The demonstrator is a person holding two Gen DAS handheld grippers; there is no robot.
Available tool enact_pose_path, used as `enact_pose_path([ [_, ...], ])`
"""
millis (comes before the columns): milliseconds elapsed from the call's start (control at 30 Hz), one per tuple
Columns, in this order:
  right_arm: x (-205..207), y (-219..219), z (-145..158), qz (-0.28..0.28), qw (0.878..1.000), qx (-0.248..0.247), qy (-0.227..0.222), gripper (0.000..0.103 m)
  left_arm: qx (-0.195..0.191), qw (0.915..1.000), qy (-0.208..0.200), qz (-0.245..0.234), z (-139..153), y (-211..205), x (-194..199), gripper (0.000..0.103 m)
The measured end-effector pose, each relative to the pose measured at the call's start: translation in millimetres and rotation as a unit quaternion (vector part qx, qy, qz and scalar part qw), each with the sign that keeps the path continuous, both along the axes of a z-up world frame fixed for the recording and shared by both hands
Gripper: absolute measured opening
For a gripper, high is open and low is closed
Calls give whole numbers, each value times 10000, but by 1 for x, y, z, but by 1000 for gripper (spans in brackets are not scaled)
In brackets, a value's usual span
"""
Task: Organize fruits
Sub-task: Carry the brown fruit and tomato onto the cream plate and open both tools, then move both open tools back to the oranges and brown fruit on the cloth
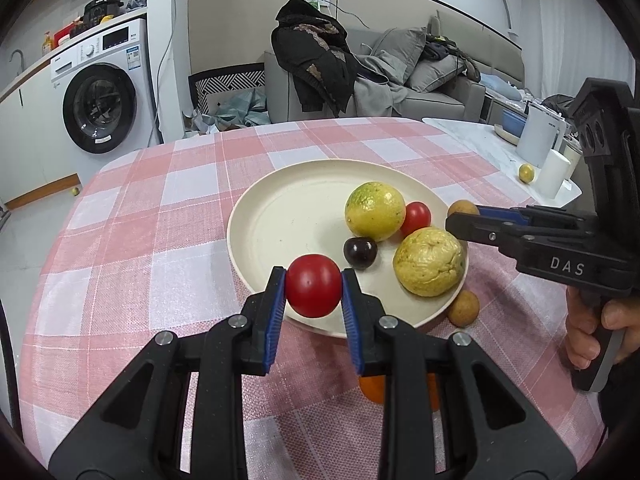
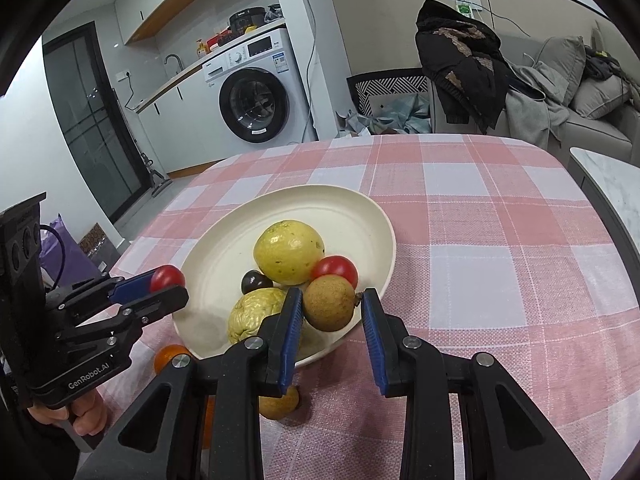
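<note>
So my left gripper (image 1: pixel 313 286) is clamped on a red cherry tomato (image 1: pixel 313 285), both blue pads pressed against its sides, and it hangs over the near rim of the cream plate (image 1: pixel 280 216). My right gripper (image 2: pixel 330 307) is over the other edge of the plate with a brown longan (image 2: pixel 329 302) between its fingers. The left pad touches the fruit, but there's a gap on the right side, only the little stem nearly meets that pad. The jaws look parted a bit rather than squeezing, so I'd call it loose, not gripped.

On the plate: a smooth yellow-green passion fruit (image 1: pixel 375 211), a wrinkled yellow one (image 1: pixel 429 262) nearer me, a second small tomato (image 1: pixel 417 218) tucked between them, and a dark cherry (image 1: pixel 360 253). Another longan (image 1: pixel 463 307) sits on the pink checked tablecloth (image 1: pixel 160 208) just beside the plate's rim, and an orange (image 2: pixel 171 356) peeks out behind my gripper arms, mostly hidden.
</note>
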State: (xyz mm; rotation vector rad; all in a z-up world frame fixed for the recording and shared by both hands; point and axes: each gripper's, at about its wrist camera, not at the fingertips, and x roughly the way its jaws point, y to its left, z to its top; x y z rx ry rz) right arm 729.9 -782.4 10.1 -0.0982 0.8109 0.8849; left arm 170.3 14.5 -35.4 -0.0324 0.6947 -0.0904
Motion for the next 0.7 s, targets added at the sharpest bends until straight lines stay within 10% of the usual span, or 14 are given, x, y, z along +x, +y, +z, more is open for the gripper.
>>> enact_pose_path([
  [467, -14, -6, 9, 70, 9995, 92, -307, 72, 69, 10000, -23, 25, 2, 4, -4, 27],
  [700, -23, -14, 15, 98, 9990, 234, -362, 100, -106, 9993, -231, 261, 12, 15, -24, 82],
])
